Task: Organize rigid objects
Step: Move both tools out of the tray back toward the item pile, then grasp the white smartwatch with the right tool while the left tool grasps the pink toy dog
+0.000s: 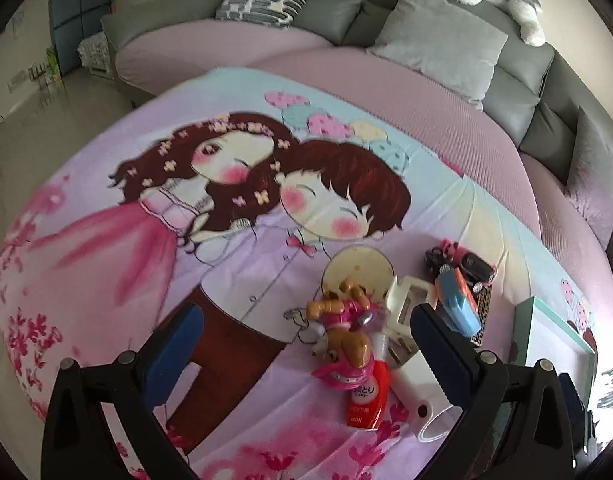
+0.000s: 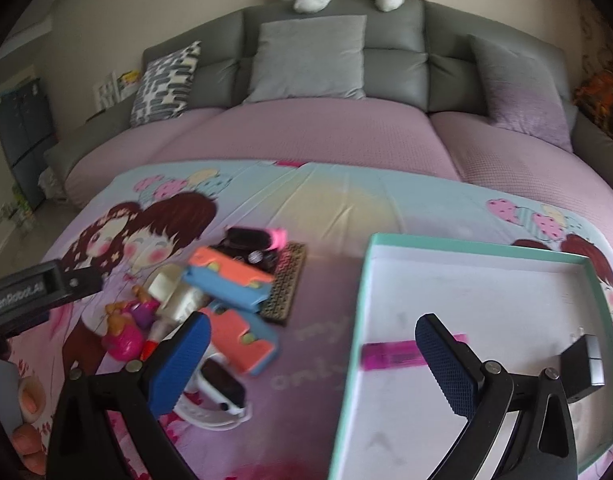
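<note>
Here the right tool [image 2: 310, 356] gapes wide, holding nothing, its pads straddling the teal-rimmed box's [image 2: 478, 250] near corner; a dark adapter [image 2: 582, 364] lies inside at 3 o'clock. The left tool [image 1: 306, 344] also stands wide and empty over a blurred toy figure [image 1: 346, 336] and a red bottle [image 1: 364, 400] marked "LION". Farther, at 1 o'clock, orange-blue cases [image 1: 456, 300] partly hide dark gadgets.
</note>
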Action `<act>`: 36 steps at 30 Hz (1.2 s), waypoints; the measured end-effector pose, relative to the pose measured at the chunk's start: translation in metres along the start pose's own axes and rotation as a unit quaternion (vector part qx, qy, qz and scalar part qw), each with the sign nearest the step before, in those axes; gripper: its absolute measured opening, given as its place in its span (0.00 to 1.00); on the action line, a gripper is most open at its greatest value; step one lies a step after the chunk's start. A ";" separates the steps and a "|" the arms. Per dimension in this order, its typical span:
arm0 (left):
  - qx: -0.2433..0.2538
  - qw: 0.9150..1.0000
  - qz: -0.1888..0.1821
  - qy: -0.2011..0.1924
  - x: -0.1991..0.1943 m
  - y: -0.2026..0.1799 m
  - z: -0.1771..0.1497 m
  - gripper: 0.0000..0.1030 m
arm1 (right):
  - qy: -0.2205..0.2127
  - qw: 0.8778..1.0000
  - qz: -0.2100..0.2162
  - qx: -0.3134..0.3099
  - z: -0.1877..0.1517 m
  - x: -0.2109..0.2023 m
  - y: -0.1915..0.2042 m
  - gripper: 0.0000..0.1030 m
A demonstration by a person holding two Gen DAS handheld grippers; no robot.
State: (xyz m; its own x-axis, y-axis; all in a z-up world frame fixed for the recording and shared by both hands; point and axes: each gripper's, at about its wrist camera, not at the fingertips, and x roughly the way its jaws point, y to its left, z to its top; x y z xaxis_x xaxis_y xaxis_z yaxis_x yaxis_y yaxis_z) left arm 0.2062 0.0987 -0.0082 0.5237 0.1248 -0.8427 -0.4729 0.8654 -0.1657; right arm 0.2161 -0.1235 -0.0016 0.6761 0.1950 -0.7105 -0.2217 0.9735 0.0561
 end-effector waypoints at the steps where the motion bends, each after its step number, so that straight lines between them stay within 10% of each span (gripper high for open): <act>1: 0.005 1.000 0.006 0.005 0.003 -0.001 -0.001 1.00 | 0.003 1.000 0.005 -0.002 -0.001 0.002 0.003 1.00; 16: 0.033 0.997 -0.008 0.069 0.039 -0.003 -0.012 0.98 | 0.053 0.995 0.079 -0.033 -0.014 0.017 0.034 0.81; 20: 0.032 0.996 -0.026 0.081 0.044 -0.006 -0.013 0.76 | 0.065 0.993 0.089 -0.029 -0.017 0.021 0.034 0.78; 36: 0.035 0.994 -0.065 0.085 0.050 -0.018 -0.013 0.44 | 0.091 0.987 0.130 -0.034 -0.025 0.023 0.040 0.67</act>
State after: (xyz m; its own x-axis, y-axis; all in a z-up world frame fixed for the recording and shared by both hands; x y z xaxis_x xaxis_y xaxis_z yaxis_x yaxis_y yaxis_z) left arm 0.2319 0.0836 -0.0543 0.4469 -0.0681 -0.8920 -0.3554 0.9015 -0.2469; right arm 0.2049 -0.0832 -0.0335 0.4538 0.4070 -0.7927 -0.4217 0.8818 0.2114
